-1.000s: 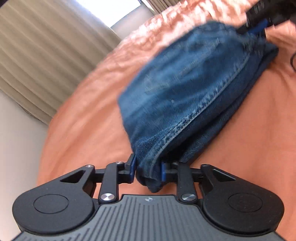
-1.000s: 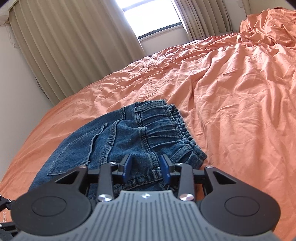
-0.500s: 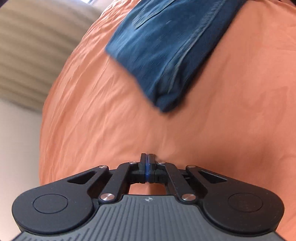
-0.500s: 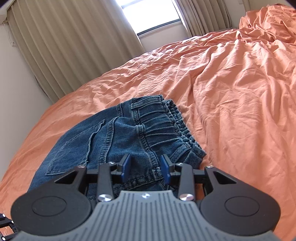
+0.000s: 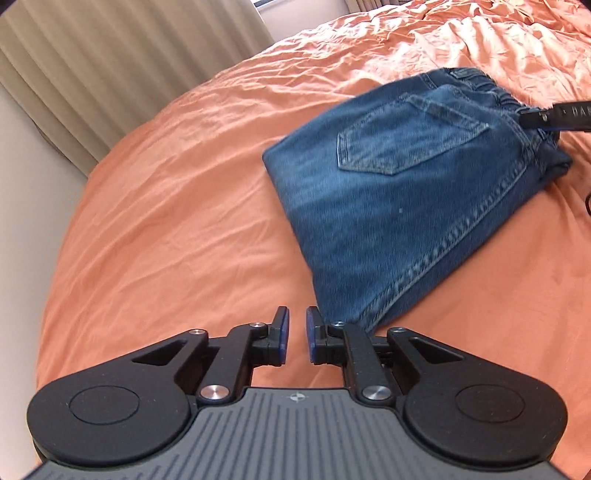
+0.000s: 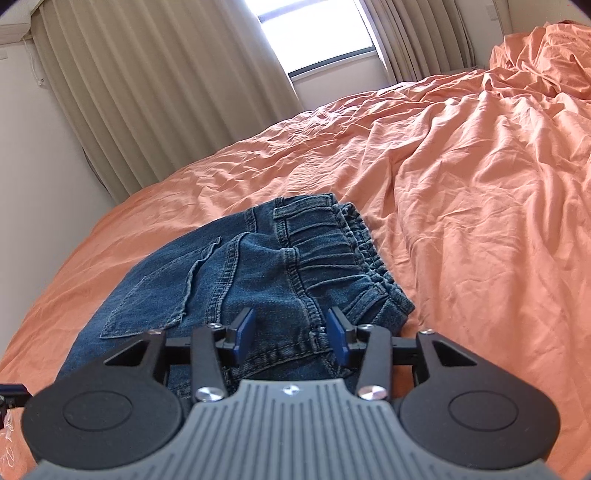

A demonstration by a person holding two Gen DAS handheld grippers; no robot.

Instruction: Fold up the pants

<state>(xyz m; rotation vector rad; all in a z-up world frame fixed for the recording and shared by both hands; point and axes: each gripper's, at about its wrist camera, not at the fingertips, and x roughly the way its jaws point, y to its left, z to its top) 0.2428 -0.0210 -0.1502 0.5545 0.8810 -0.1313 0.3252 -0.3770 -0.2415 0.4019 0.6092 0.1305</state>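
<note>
Folded blue jeans [image 5: 406,195] lie on the orange bed sheet [image 5: 177,192], back pocket up and elastic waistband at the far right. My left gripper [image 5: 295,332] hovers just off the jeans' near folded corner. Its jaws are opening to a narrow gap with nothing between them. In the right wrist view my right gripper [image 6: 291,334] sits low over the waistband end of the jeans [image 6: 236,273]. Its jaws are opening, the denim seam lies between the blue pads, and the pads stand clear of it. The right gripper's tip [image 5: 550,118] shows at the waistband in the left wrist view.
Beige curtains [image 6: 166,92] and a bright window [image 6: 314,33] stand beyond the bed's far edge, with a pale wall [image 6: 37,166] to the left. Bunched orange bedding [image 6: 546,62] is piled at the far right. Wrinkled sheet spreads right of the jeans.
My left gripper let go of the jeans' folded edge, shut empty over the sheet, then parted slightly as it swung back towards the jeans. The right gripper's jaws widened over the waistband.
</note>
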